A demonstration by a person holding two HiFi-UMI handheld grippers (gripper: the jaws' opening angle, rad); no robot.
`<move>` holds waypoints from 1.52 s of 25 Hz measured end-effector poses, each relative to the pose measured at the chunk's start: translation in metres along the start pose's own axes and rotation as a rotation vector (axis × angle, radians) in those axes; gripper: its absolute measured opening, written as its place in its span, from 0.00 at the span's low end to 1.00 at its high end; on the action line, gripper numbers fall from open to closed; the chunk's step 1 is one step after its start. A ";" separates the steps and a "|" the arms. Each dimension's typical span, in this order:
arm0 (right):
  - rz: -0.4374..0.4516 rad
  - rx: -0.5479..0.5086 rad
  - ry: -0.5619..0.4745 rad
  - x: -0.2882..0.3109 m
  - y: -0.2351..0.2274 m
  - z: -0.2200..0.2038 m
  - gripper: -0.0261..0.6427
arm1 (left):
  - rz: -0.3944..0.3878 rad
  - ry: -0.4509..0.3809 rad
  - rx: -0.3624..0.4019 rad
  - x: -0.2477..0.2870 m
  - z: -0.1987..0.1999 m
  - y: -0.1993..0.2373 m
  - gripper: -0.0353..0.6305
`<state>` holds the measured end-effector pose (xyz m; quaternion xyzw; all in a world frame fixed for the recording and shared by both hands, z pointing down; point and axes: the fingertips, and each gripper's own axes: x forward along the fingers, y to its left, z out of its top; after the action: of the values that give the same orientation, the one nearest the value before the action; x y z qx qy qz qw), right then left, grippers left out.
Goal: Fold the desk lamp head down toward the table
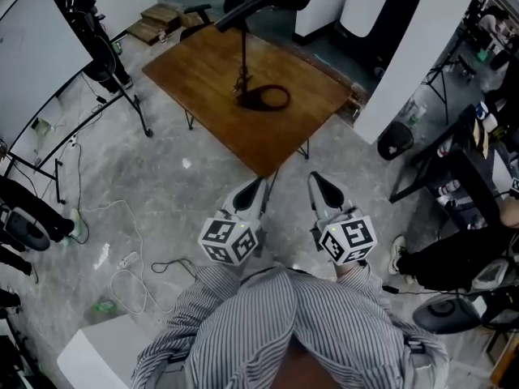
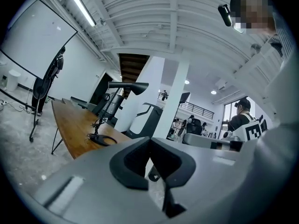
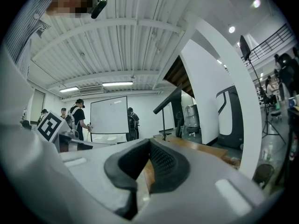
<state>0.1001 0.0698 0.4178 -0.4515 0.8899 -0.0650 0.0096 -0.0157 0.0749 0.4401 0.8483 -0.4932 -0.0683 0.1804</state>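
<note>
**Not started: lamp upright, both tongs empty**

Desk lamp (image 1: 243, 59) stands on the wooden table (image 1: 284, 136), well ahead of the person. Its ring base (image 1: 263, 97) sits flat near the table's middle. The thin pole is upright, and the lamp head (image 1: 259, 2) is raised high and juts out sideways, nowhere near the tabletop. So approx. nothing of the fold is done.

Left gripper (image 1: 258, 186) and right gripper (image 1: 318, 183) are held side by side over the floor, short of the table's near corner and well apart from the lamp.

Left gripper view: pads pressed together, nothing between them. Right gripper view: pads look pressed together and empty too, though the wide-angle lens makes that less sure.

Left to do, IMO: get to the table, steady the base w/ one gripper, take the head w/ the other, and swing it down. The hinge is too small to make out from here.
</note>
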 end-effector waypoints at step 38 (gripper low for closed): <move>-0.010 -0.111 -0.096 0.322 -0.186 0.097 0.12 | 0.053 0.101 0.282 0.338 0.124 0.257 0.28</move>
<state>0.0663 -0.3081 0.3578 -0.4583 0.8884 0.0059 0.0268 -0.0902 -0.3608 0.4417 0.8543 -0.5102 0.0491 0.0860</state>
